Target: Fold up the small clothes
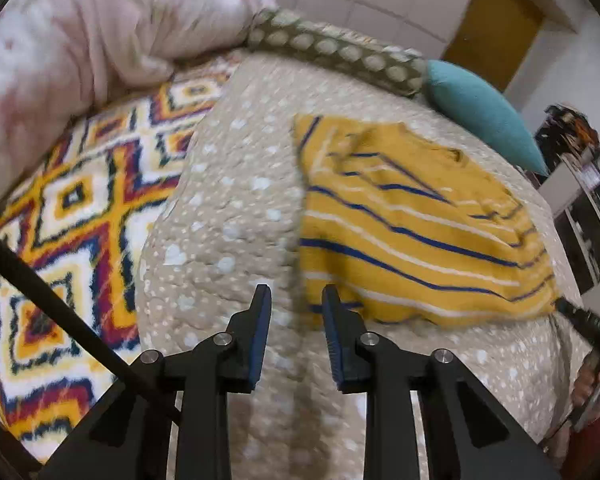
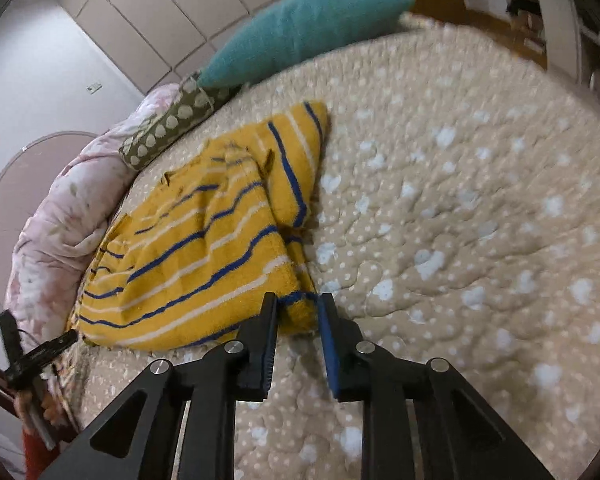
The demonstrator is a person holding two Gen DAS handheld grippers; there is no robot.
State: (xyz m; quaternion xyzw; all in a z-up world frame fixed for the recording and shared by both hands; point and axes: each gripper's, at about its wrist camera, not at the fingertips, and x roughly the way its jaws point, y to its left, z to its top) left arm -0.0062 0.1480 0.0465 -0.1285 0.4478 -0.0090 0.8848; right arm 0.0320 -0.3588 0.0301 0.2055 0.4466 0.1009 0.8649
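Observation:
A small yellow garment (image 1: 412,224) with blue and white stripes lies on the beige dotted quilt (image 1: 228,216), partly folded with one sleeve laid over. My left gripper (image 1: 296,294) is open and empty, its fingertips just off the garment's near left corner. In the right wrist view the garment (image 2: 188,248) lies left of centre. My right gripper (image 2: 298,302) is open, its jaws either side of the garment's near right corner without closing on it. The right gripper also shows at the far right edge of the left wrist view (image 1: 588,328).
A teal pillow (image 1: 484,112) and an olive dotted bolster (image 1: 340,52) lie at the head of the bed. A pink floral duvet (image 1: 80,40) is bunched at left above a zigzag patterned blanket (image 1: 72,216). Shelves (image 1: 588,200) stand at right.

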